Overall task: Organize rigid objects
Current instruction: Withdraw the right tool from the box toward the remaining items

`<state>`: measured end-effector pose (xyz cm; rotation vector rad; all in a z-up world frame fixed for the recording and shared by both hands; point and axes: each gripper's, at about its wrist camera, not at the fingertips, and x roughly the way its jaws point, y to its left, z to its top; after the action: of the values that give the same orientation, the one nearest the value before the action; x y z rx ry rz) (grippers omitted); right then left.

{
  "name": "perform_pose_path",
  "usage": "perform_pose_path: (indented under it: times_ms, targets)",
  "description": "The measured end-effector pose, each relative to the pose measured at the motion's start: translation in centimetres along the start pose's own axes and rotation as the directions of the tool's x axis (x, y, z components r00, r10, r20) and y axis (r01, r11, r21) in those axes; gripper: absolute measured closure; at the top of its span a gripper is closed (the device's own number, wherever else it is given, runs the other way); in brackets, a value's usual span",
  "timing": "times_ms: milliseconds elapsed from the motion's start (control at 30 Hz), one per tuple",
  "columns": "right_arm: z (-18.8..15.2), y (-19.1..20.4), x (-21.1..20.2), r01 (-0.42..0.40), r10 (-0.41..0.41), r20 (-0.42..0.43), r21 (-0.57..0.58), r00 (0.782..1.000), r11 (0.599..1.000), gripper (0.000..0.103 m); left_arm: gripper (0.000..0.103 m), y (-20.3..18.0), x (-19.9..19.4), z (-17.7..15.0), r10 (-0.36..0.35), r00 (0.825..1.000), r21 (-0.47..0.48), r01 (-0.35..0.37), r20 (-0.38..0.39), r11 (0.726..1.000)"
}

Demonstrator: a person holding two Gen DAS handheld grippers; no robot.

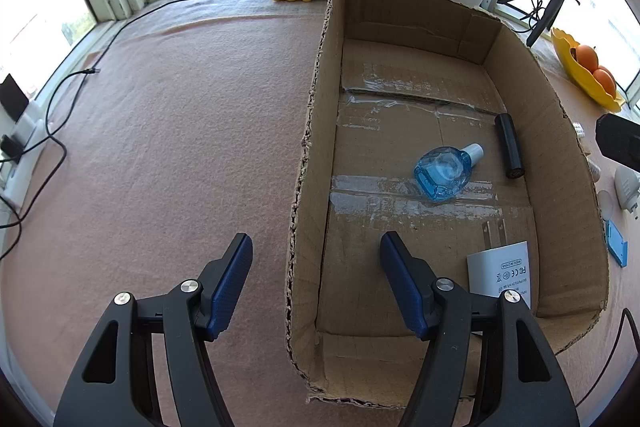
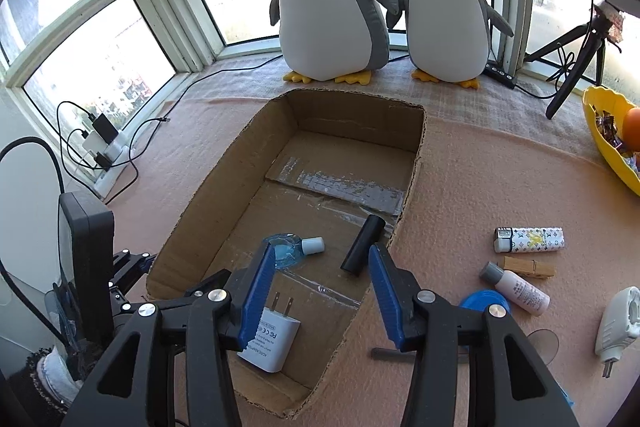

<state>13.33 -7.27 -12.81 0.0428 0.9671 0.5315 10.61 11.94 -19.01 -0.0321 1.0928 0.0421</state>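
Both grippers hang empty over the box. Right gripper has its jaws apart with nothing between them, above the box's near right wall. Left gripper also stands apart, straddling the box's left wall without pinching it.

Judging by what lies inside, the job is partly done: a blue bottle, a black tube and a white charger rest on the box floor, apart from each other.

Outside on the cloth, to the right of the right gripper, a patterned lighter, a clothespin, a small pink bottle, a blue lid and a white plug await sorting; the lid and pink bottle lie nearest.
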Motion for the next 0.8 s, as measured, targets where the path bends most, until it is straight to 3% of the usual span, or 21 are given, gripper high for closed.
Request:
perform_pose_path:
  times_ms: [233, 400, 800]
  targets:
    - [-2.5, -4.2, -4.7, 0.009, -0.011, 0.039, 0.053, 0.999, 0.999, 0.05, 0.035, 0.0, 0.0, 0.0, 0.001, 1.0, 0.002, -0.001, 0.0, 1.0]
    - [-4.6, -7.4, -7.0, 0.068, -0.07, 0.029, 0.054, 0.997, 0.996, 0.05, 0.035, 0.1, 0.0, 0.1, -0.002, 1.0, 0.005, 0.002, -0.001, 1.0]
    - [-9.6, -14.4, -7.1, 0.188, -0.186, -0.113, 0.007, 0.976, 0.982, 0.049, 0.034, 0.0, 0.0, 0.1, 0.001, 1.0, 0.006, -0.001, -0.001, 1.0]
